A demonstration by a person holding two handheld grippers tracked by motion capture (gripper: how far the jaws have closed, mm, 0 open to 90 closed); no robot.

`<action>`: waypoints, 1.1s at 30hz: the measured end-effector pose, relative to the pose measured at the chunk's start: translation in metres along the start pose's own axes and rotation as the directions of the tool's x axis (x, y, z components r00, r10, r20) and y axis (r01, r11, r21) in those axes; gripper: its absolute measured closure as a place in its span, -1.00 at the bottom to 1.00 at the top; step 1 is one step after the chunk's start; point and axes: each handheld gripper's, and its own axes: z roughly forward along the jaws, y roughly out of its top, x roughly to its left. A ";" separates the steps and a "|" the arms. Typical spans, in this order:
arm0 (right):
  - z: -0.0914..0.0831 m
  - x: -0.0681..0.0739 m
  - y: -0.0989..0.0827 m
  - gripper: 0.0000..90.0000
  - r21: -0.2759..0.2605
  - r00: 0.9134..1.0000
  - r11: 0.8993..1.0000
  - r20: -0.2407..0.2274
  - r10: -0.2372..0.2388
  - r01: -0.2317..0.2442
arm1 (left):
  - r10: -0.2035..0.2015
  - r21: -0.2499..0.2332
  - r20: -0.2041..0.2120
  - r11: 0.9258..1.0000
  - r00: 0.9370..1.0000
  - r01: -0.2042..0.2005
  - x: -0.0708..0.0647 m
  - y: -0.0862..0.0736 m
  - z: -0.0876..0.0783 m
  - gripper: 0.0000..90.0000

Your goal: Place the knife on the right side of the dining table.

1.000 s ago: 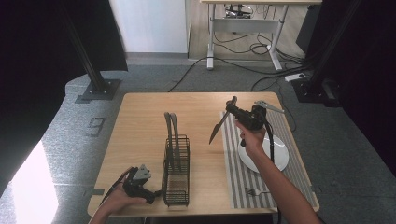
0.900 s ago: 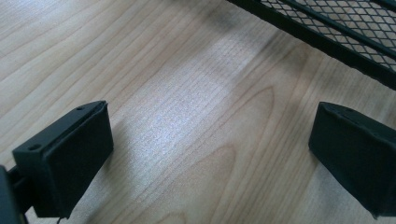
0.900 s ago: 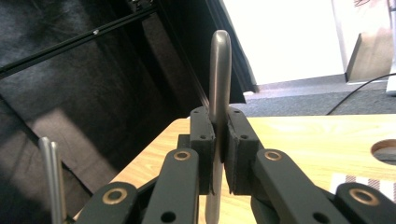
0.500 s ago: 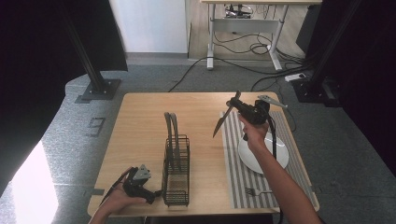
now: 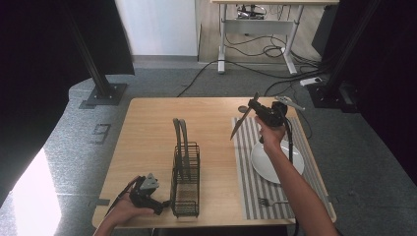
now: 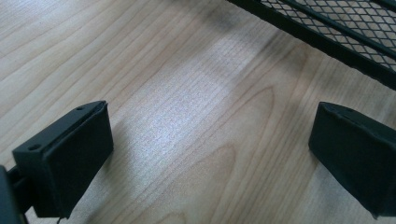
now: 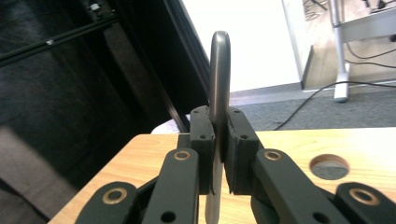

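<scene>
My right gripper (image 5: 257, 106) is raised above the table's far right, shut on a table knife (image 5: 239, 125) whose blade slants down to the left over the striped placemat (image 5: 248, 172). In the right gripper view the knife's metal handle (image 7: 219, 70) stands upright, pinched between the two pads of the gripper (image 7: 218, 154). My left gripper (image 5: 164, 206) lies on the table's near left, open, right beside the black wire rack (image 5: 186, 182). In the left gripper view bare wood lies between the spread pads of the gripper (image 6: 210, 154), with the rack's mesh base (image 6: 336, 28) just beyond.
A white plate (image 5: 275, 162) lies on the placemat under my right forearm, and a fork (image 5: 273, 201) rests at the mat's near edge. Two curved grey pieces (image 5: 179, 132) stand in the rack. A round hole (image 7: 329, 166) is set in the tabletop.
My right gripper has carried the knife slightly to the right and farther from me, still tilted. The left gripper has stayed where it was.
</scene>
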 end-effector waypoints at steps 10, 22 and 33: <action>0.008 -0.020 -0.002 0.84 -0.011 0.998 1.000 0.069 0.002 -0.002 | 0.001 -0.001 0.001 1.000 1.000 -0.001 0.000 0.000 0.000 -1.00; 0.020 -0.044 -0.002 0.84 -0.018 0.986 1.000 0.165 0.007 -0.004 | 0.003 0.000 0.002 1.000 1.000 -0.003 0.000 0.000 0.000 -1.00; 0.025 -0.051 -0.002 0.84 -0.018 0.984 1.000 0.176 0.019 -0.016 | 0.003 0.000 0.002 1.000 1.000 -0.003 0.000 0.000 0.000 -1.00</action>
